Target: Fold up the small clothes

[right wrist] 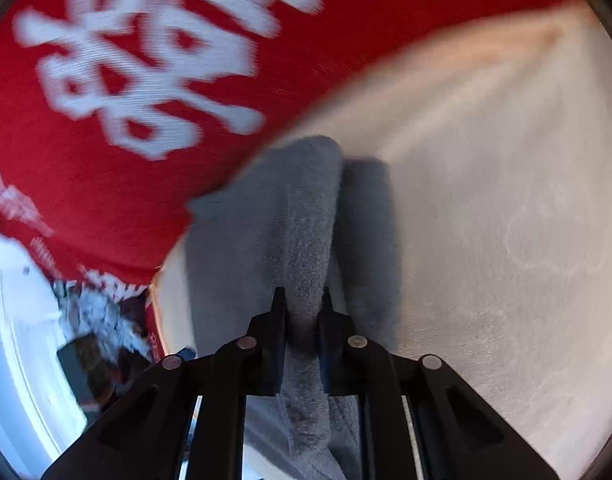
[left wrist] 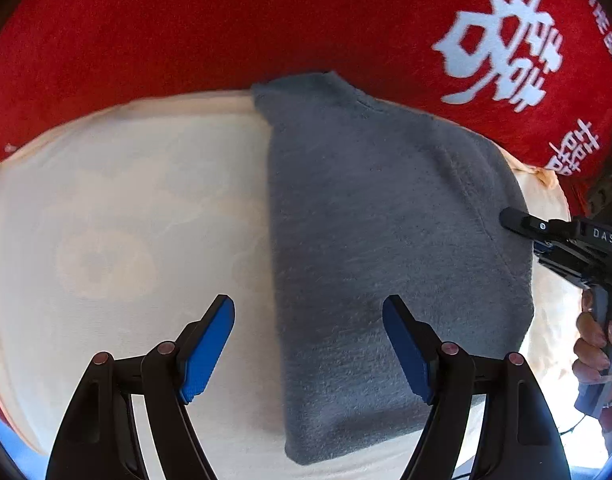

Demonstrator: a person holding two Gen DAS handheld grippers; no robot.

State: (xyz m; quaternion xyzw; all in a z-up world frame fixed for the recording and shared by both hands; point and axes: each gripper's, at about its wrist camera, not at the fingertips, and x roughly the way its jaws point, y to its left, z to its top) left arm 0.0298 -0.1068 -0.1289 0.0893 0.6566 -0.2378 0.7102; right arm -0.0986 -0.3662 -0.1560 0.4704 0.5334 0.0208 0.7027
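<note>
- Left gripper: jaws wide, empty, above grey fleece garment.
- Right gripper: jaws narrow, pinching a garment fold.
- Surroundings: cream cloth beneath; red printed fabric bordering.

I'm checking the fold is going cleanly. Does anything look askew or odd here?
Nothing is damaged. The grey fleece garment lies folded on the cream cloth, except one edge bunched into a raised ridge between the right gripper fingers.

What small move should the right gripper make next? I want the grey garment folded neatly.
Probably carry the pinched ridge across toward the left gripper. The right gripper is shut on a raised fold of the grey fleece garment, which lies on the cream cloth; the left gripper hangs open above it.
</note>
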